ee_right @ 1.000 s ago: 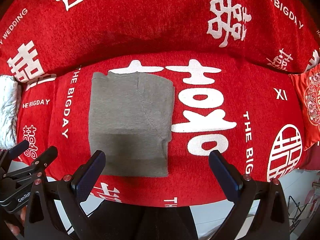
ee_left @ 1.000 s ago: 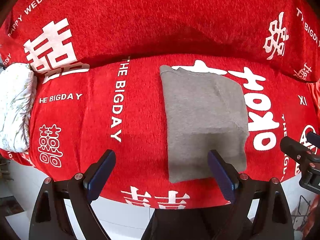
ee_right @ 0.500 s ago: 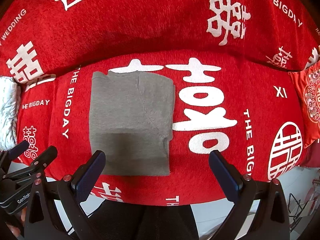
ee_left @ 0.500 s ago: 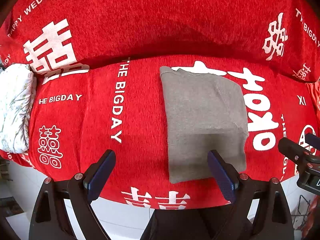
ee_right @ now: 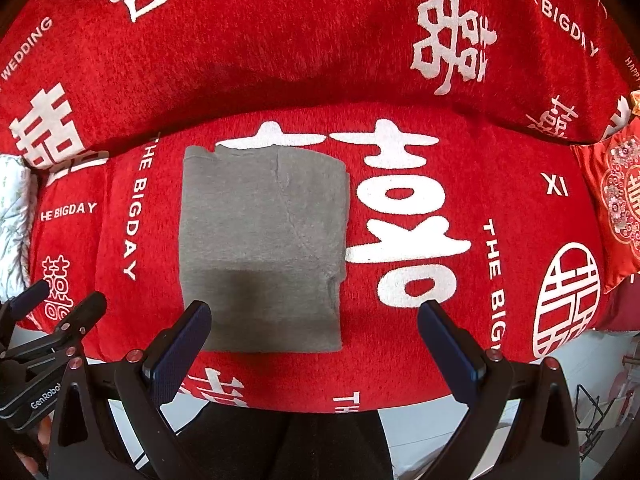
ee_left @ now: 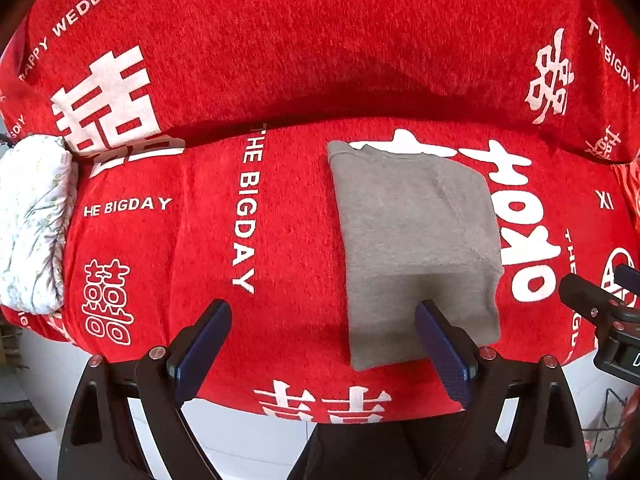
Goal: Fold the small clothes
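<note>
**Operator:** Left wrist view gives me the grey garment (ee_left: 416, 240) lying flat on the red sofa cover (ee_left: 200, 240), already folded to a neat rectangle. My left gripper (ee_left: 320, 344) hangs just short of the garment's near edge, jaws spread wide, holding nothing; one blue pad overlaps the near corner in the picture, but I cannot tell if it touches.

**Observer:** And your other hand?

**Operator:** My right gripper (ee_right: 316, 344) is the same: released, empty, near the garment's near edge. I judge I am between folds, or nearly finished.

**Observer:** What does the next move call for?

**Operator:** If another fold is wanted, I would pinch both near corners of the garment and carry them to its far edge, keeping the layers together.

**Observer:** Any writing?

**Operator:** Beside the garment the cover reads "THE BIGDAY", with "WEDDING" on the backrest beyond it, plus double-happiness characters. "GenRobo" shows on the left gripper's body in the right wrist view. A floral bundle (ee_left: 32, 220) lies well apart from the garment.
</note>
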Tool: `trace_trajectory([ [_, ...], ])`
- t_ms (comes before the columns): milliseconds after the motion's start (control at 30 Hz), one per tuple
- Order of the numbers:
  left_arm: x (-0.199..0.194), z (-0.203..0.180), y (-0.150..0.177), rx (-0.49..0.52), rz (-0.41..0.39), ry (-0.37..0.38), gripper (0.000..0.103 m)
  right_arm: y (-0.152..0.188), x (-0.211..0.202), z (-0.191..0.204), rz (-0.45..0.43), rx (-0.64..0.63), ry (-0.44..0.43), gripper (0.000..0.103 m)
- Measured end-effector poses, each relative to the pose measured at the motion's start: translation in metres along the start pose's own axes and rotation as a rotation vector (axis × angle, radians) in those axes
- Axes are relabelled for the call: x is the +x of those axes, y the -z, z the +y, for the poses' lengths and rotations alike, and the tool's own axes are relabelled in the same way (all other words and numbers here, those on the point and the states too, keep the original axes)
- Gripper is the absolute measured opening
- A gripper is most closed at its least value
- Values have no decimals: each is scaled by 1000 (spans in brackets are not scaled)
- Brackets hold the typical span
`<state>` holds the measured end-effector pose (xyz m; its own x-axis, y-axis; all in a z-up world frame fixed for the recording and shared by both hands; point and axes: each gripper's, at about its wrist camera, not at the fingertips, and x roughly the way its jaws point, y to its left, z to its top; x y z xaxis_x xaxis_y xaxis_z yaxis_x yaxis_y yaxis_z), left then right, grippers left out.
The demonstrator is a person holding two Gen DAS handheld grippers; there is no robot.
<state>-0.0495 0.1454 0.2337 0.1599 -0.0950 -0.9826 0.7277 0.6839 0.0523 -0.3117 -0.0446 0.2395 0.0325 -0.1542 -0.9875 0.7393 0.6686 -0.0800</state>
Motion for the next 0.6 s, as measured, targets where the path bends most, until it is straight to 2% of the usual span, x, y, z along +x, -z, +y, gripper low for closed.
trace_trajectory([
  [600, 7, 16, 2, 22, -23, 7, 93, 10, -2, 15, -33, -2, 43, 103],
])
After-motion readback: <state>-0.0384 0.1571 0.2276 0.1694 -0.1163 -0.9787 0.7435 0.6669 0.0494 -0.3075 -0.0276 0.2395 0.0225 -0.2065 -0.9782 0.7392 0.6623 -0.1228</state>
